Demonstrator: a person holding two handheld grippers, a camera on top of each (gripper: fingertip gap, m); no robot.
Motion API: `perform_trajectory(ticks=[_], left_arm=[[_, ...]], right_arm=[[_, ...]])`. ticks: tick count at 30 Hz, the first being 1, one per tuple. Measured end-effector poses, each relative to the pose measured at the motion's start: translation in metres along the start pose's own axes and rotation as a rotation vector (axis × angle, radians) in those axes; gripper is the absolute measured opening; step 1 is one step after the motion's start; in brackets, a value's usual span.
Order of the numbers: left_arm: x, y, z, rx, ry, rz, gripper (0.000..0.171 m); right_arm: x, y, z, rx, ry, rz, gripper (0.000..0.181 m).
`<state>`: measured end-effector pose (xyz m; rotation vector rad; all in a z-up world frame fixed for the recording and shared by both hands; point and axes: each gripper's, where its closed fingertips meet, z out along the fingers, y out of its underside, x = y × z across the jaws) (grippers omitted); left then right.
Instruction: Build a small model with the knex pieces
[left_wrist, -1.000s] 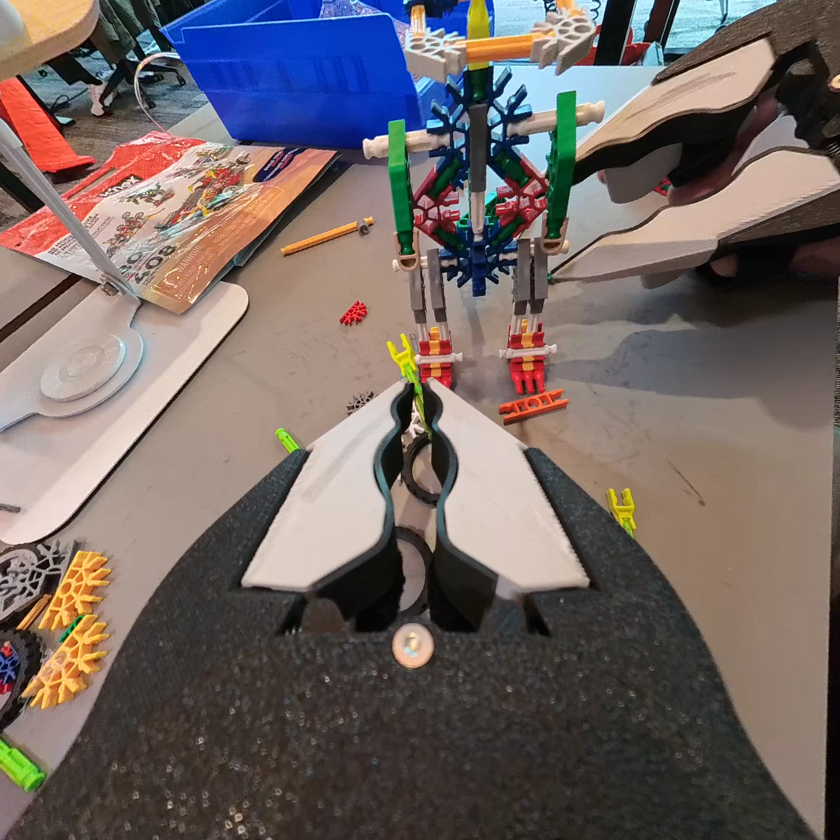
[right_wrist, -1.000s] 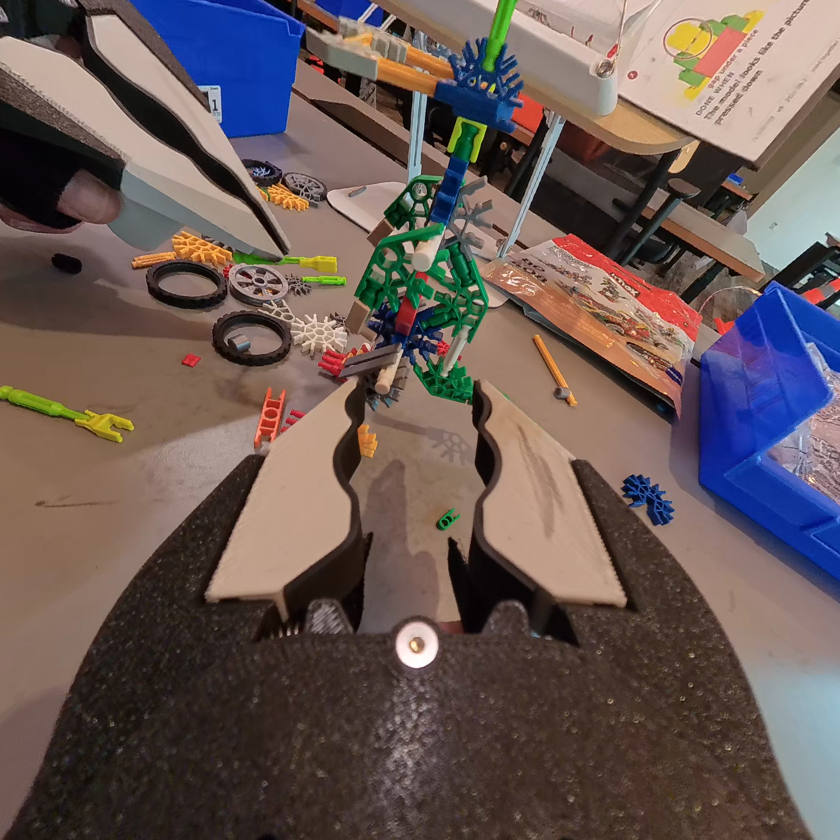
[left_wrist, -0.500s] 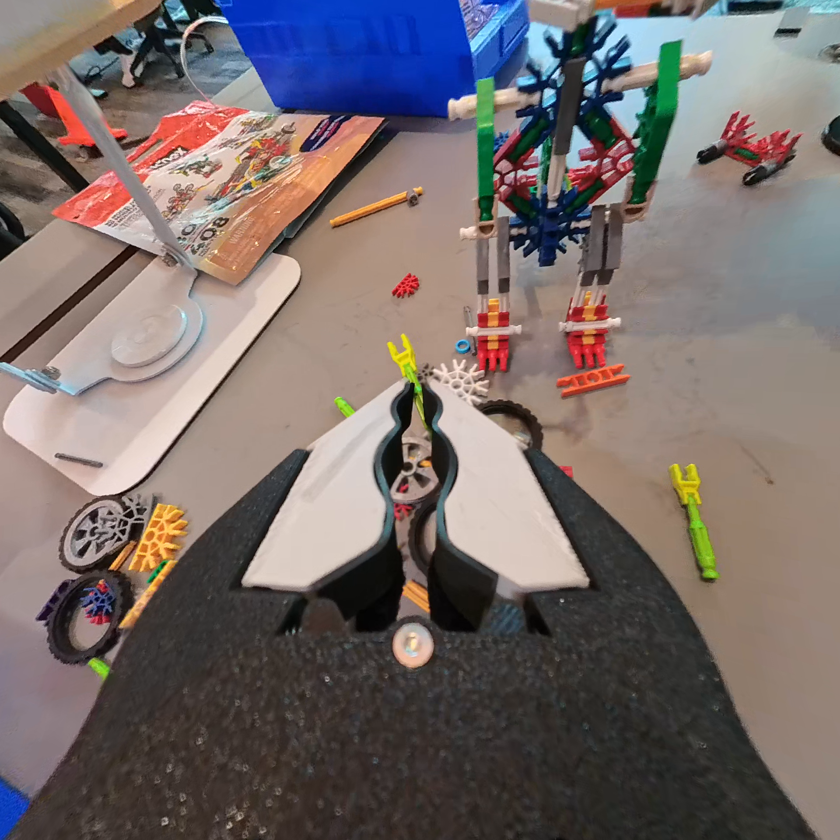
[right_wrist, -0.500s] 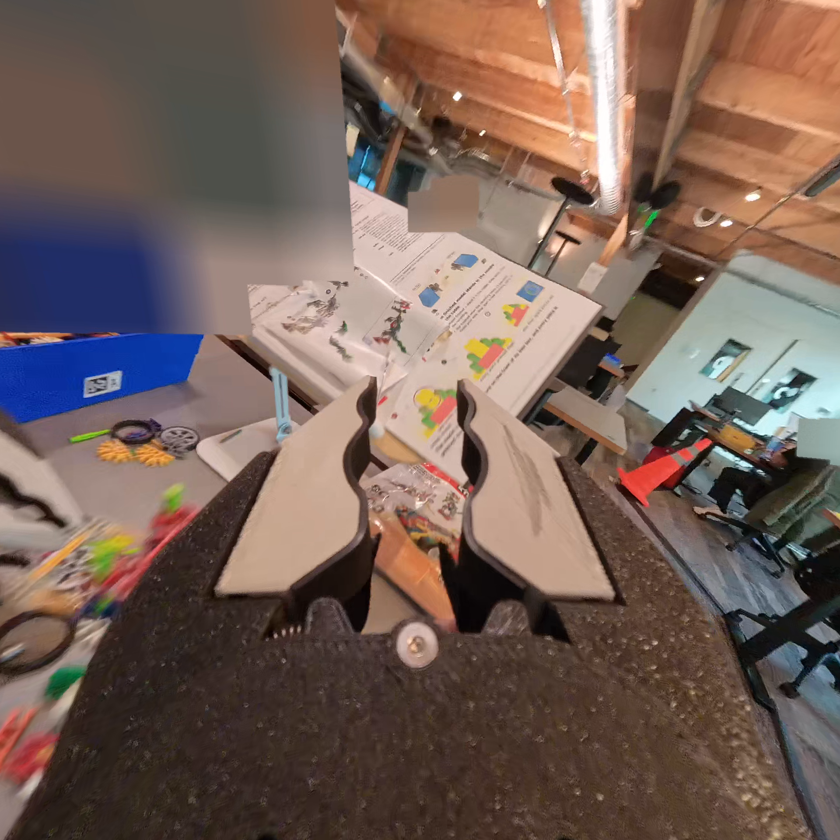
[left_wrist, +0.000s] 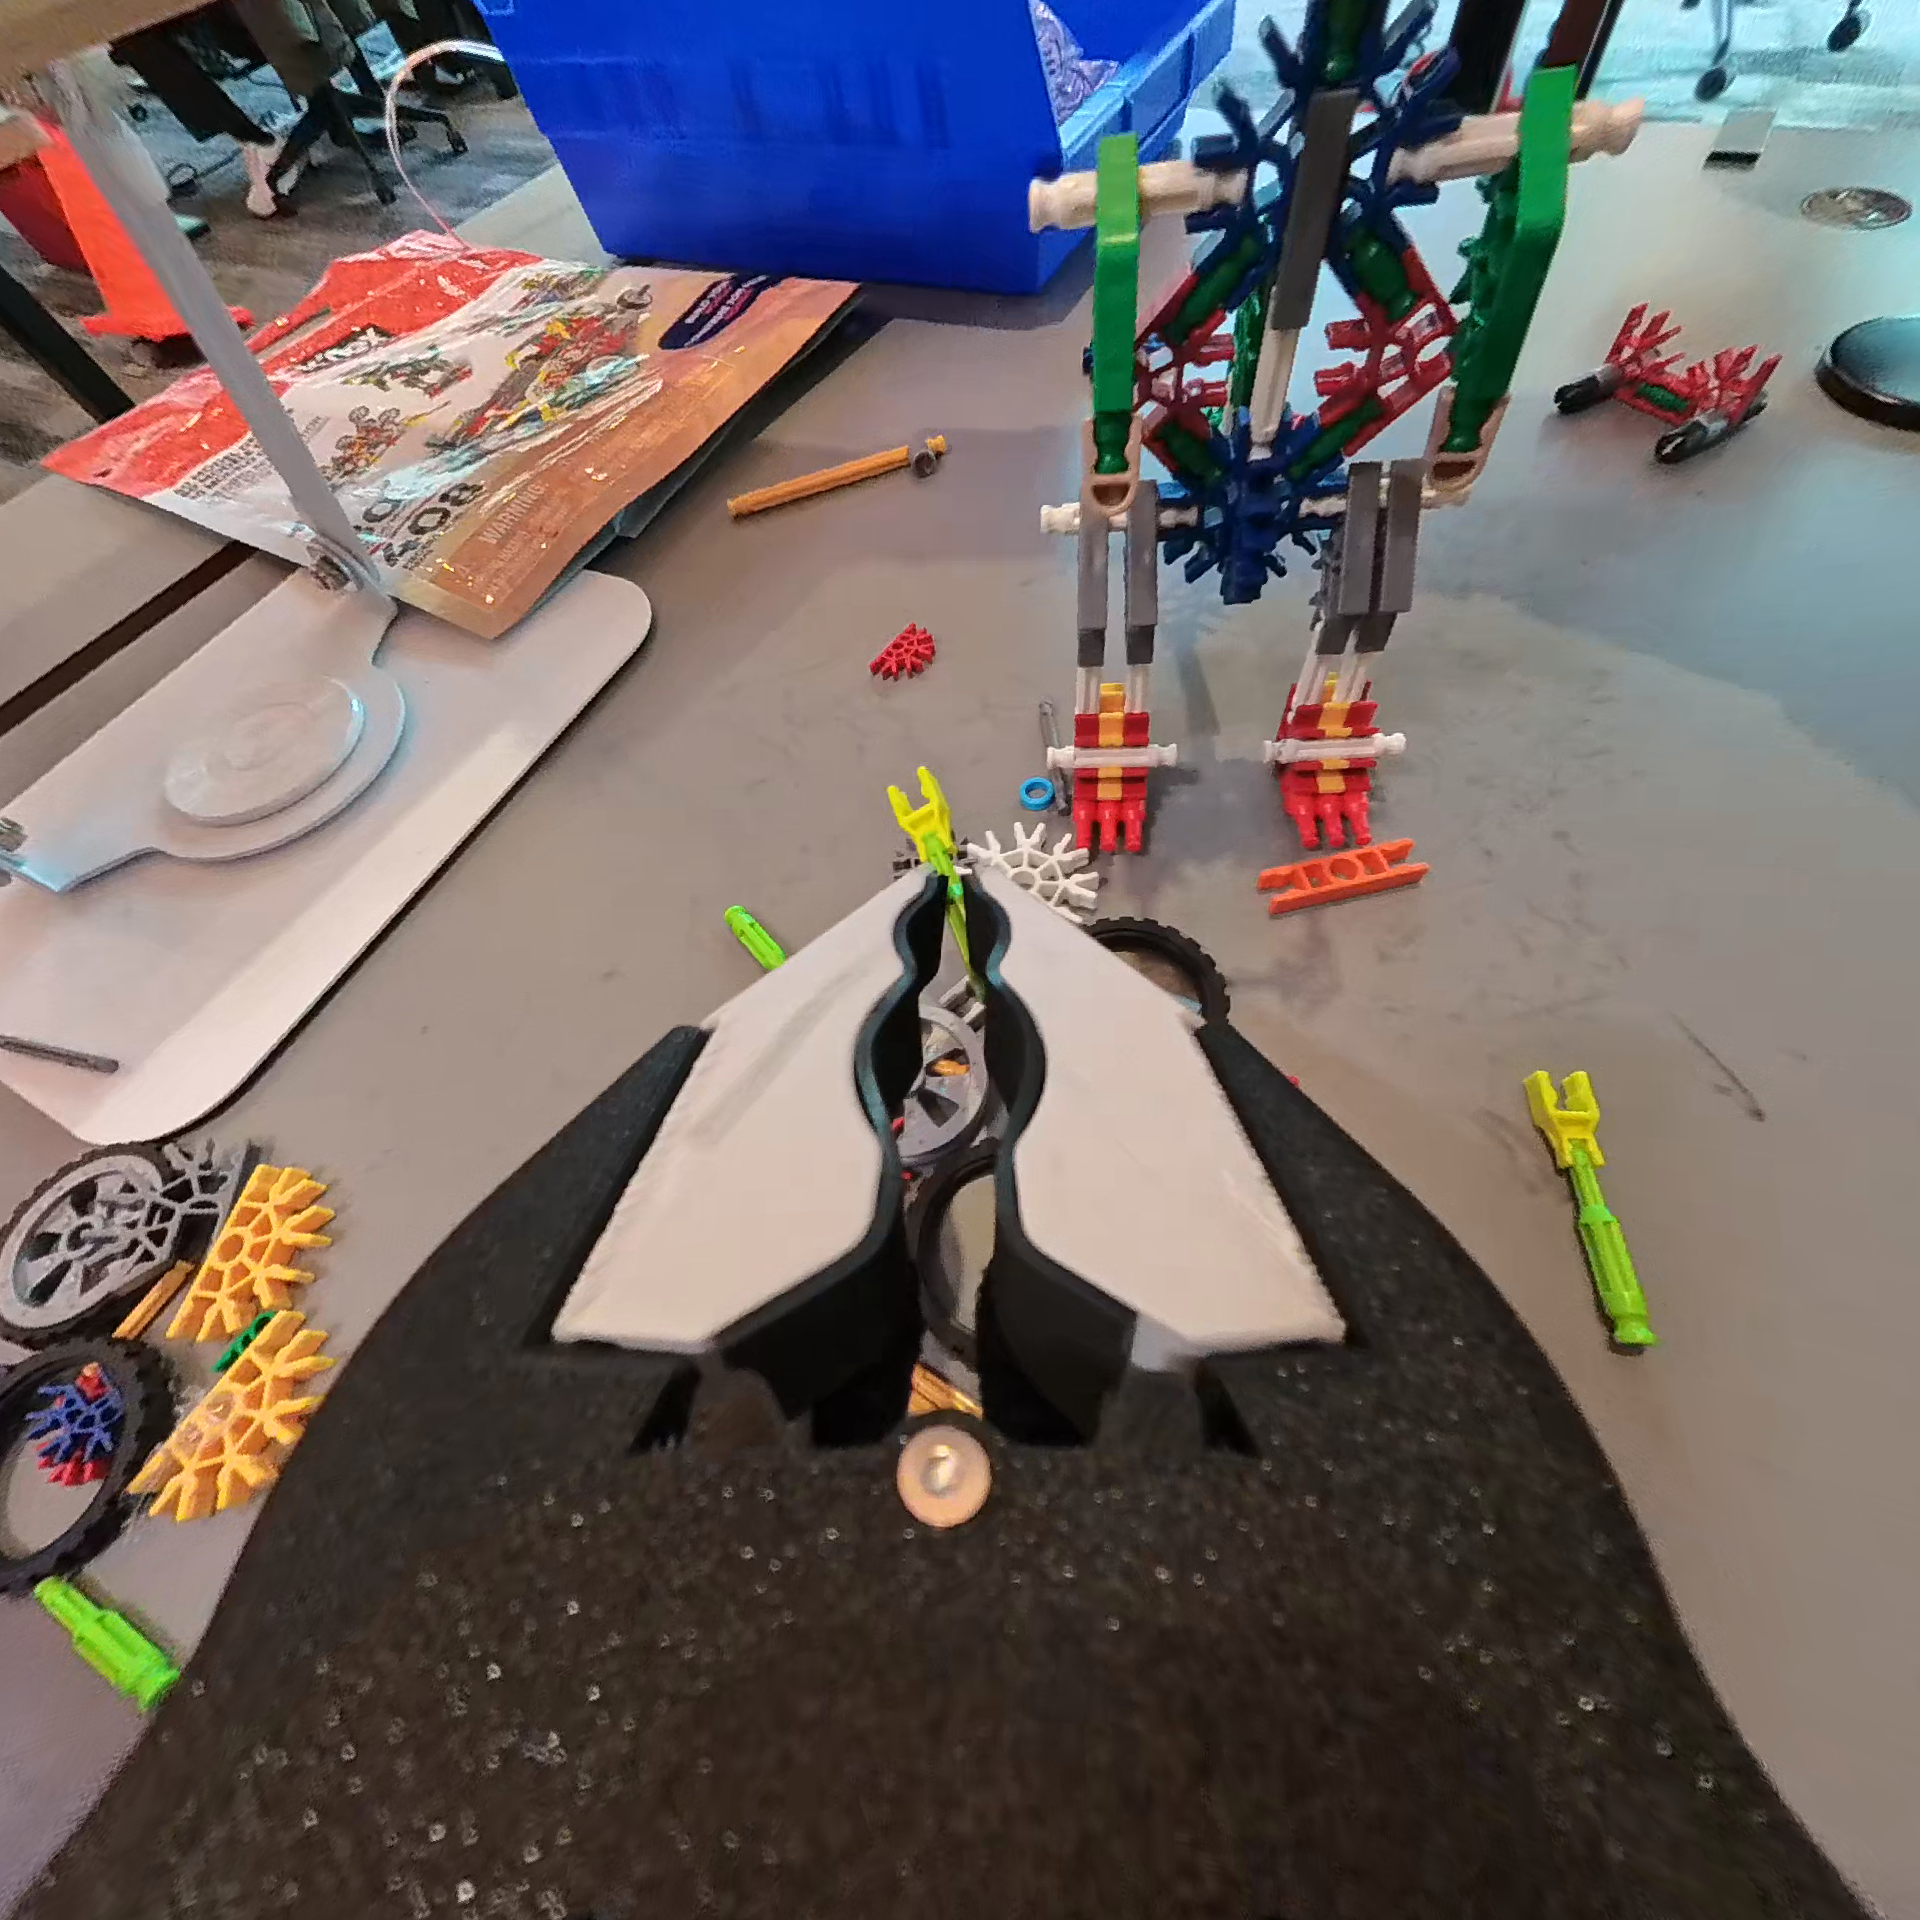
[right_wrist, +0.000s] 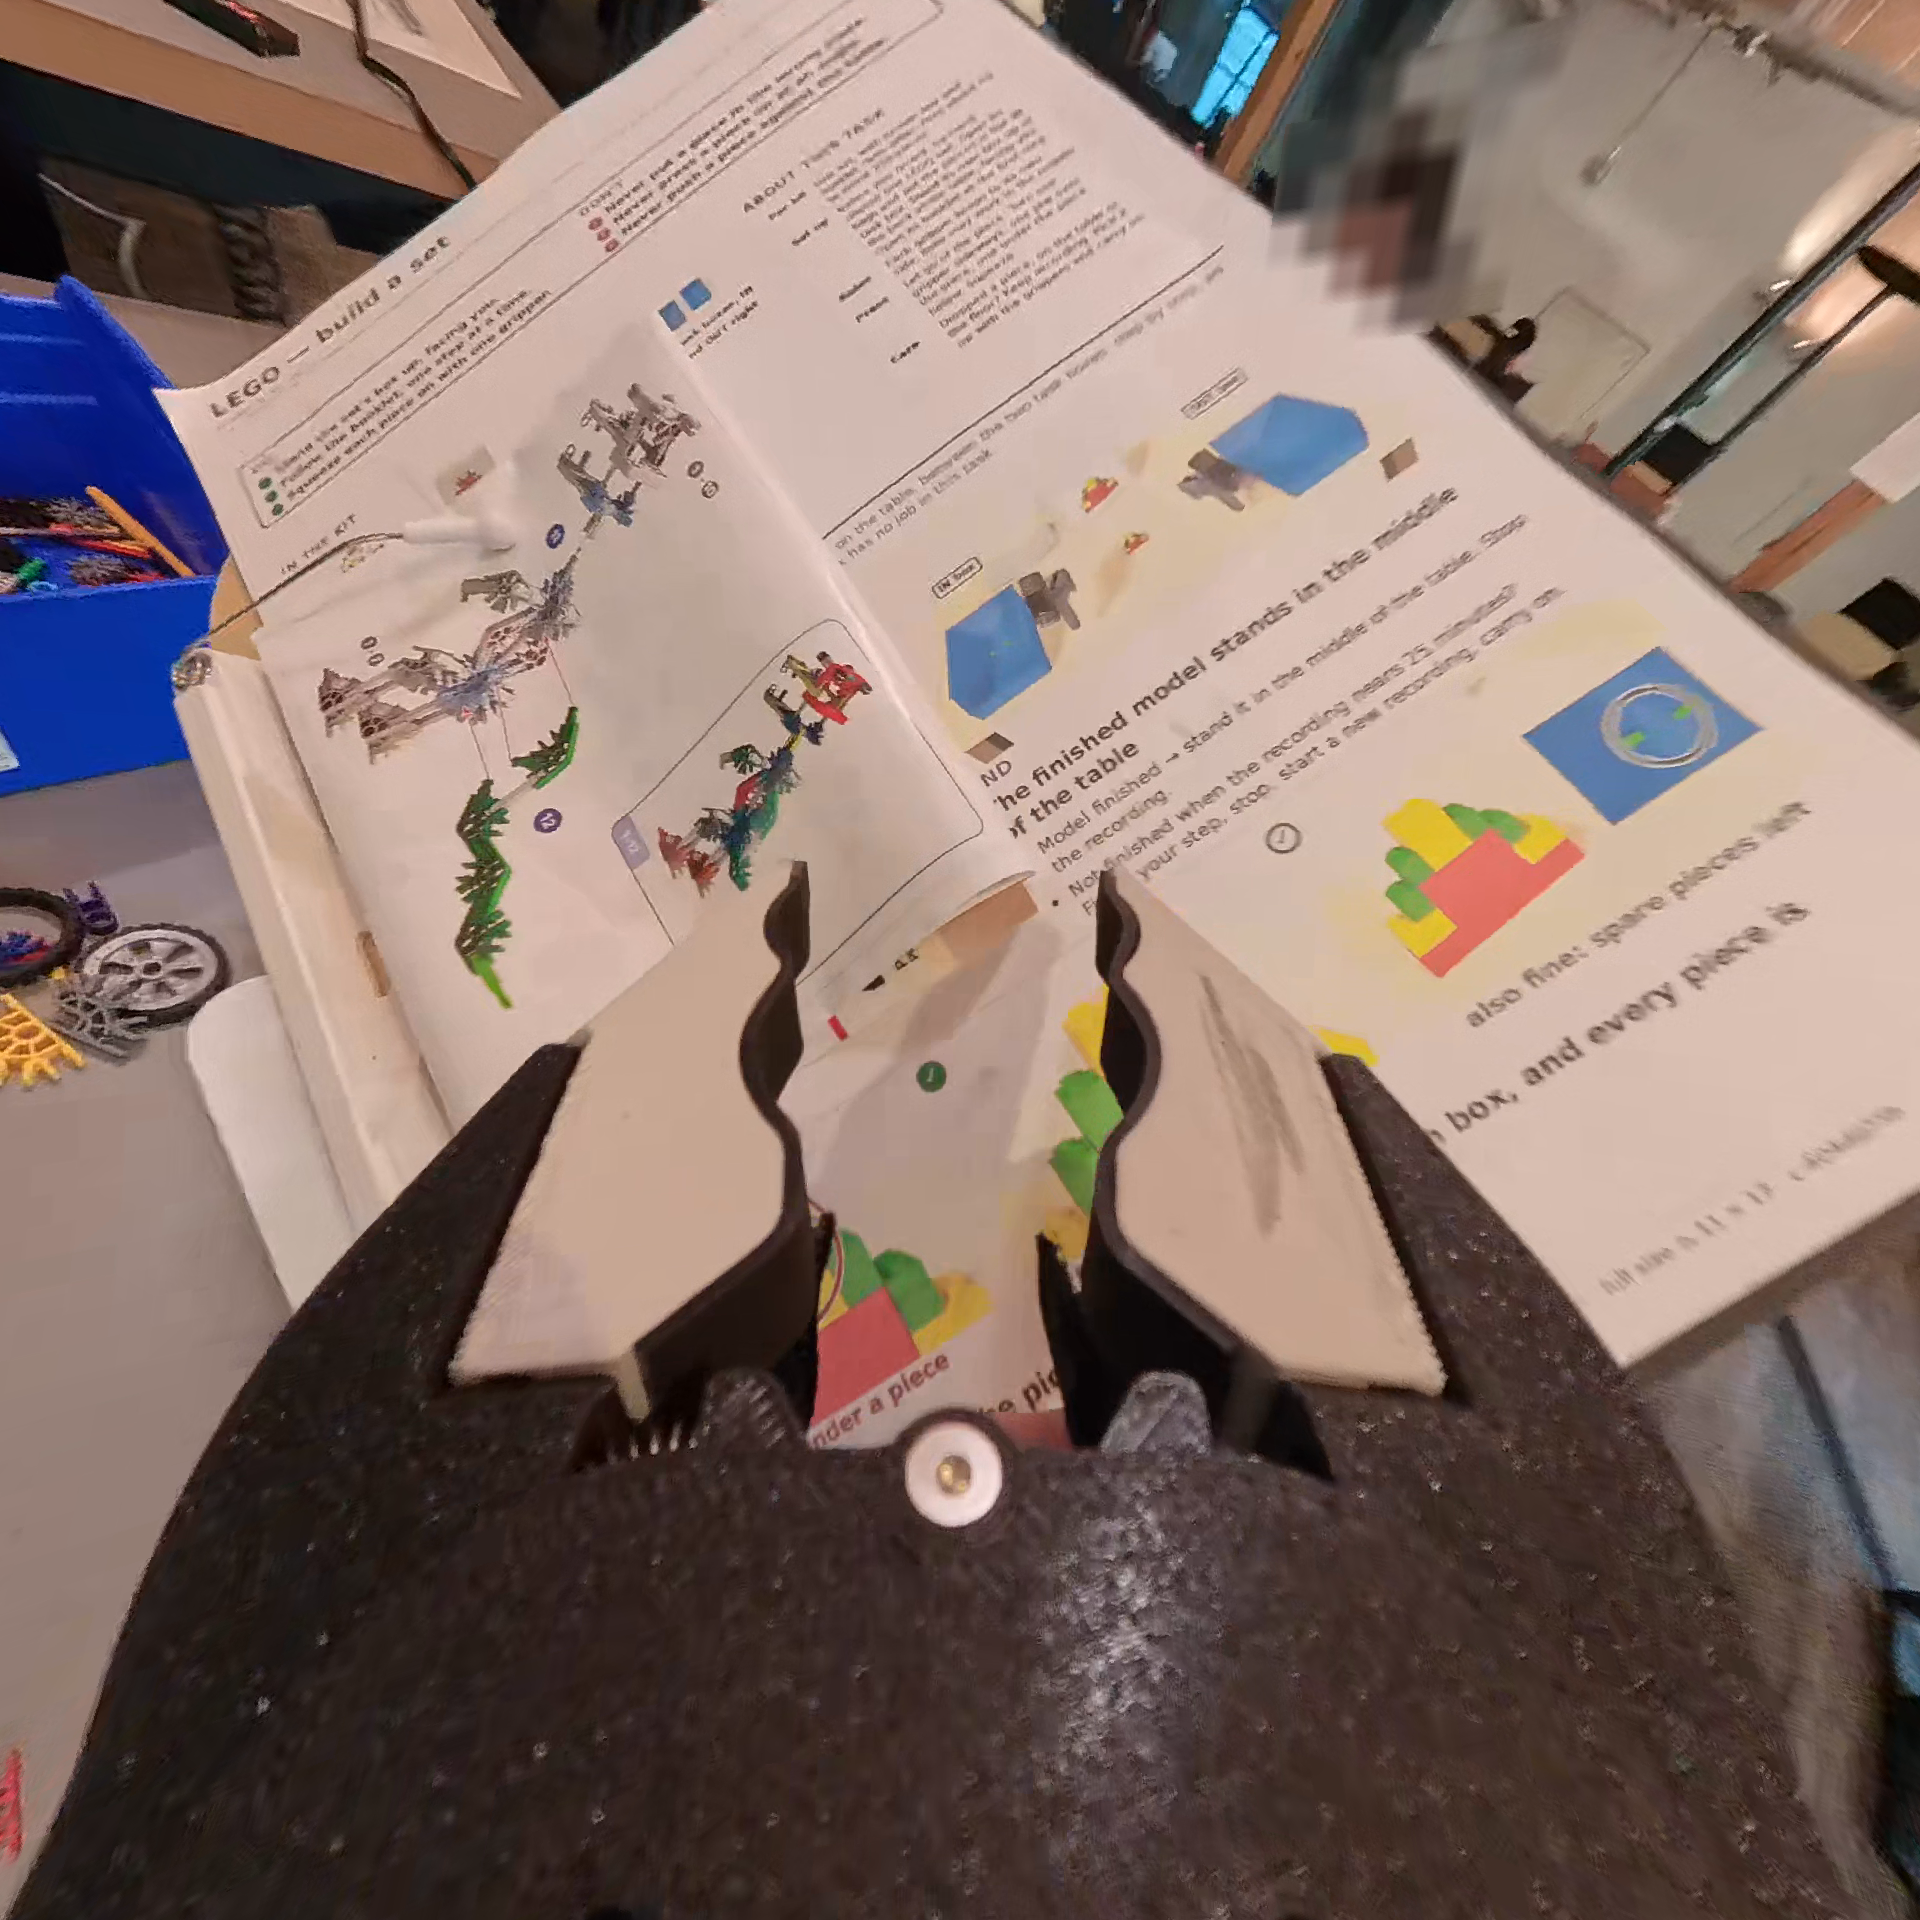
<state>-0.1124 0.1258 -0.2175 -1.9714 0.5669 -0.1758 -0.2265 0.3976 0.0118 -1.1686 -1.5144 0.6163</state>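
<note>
Clenched on a thin green rod with a yellow clip end (left_wrist: 940, 862), the left gripper (left_wrist: 951, 894) hangs just above the grey table (left_wrist: 1558, 1039); the clip pokes out past the fingertips and the rod runs back between them, tilted a little left. The grip looks narrow and near the tips, so a steady, firm squeeze seems wise to keep the rod from twisting, and any move toward the toy figure calls for a slow approach, since the figure stands on two small feet and would likely tip at a knock.

That toy figure (left_wrist: 1288, 416) stands upright on the far right of the rod: red and yellow feet, grey shins, green side bars, a blue and red spoked body. Just beyond the fingertips lie a white snowflake piece (left_wrist: 1034, 862) and a small blue ring (left_wrist: 1034, 795); an orange ladder piece (left_wrist: 1340, 875) lies near the figure's right foot. A second green and yellow rod (left_wrist: 1584, 1210) lies to the right, well apart. Wheels and yellow connectors (left_wrist: 244, 1340) sit near left, a blue bin (left_wrist: 831, 135) far behind.

Spread wide and holding nothing, the right gripper (right_wrist: 951, 894) points at an open instruction booklet (right_wrist: 582, 665) propped on a large printed sheet (right_wrist: 1455, 727).
</note>
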Motion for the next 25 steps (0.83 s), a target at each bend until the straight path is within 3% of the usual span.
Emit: perform_trajectory(ticks=[5,10,16,25], left_arm=[[0.001,-0.002,-0.001,0.030,0.030,-0.045,0.001],[0.001,-0.005,-0.001,0.056,0.045,-0.073,0.000],[-0.001,-0.003,0.001,0.055,0.057,-0.109,0.000],[-0.002,0.001,0.004,0.048,0.065,-0.127,0.000]], right_arm=[[-0.004,0.007,0.017,-0.023,-0.039,-0.014,0.053],[-0.003,0.003,0.017,-0.004,-0.037,-0.038,0.029],[-0.004,-0.007,0.007,0.076,-0.072,-0.028,0.016],[-0.014,-0.015,-0.002,0.144,-0.123,-0.062,0.011]])
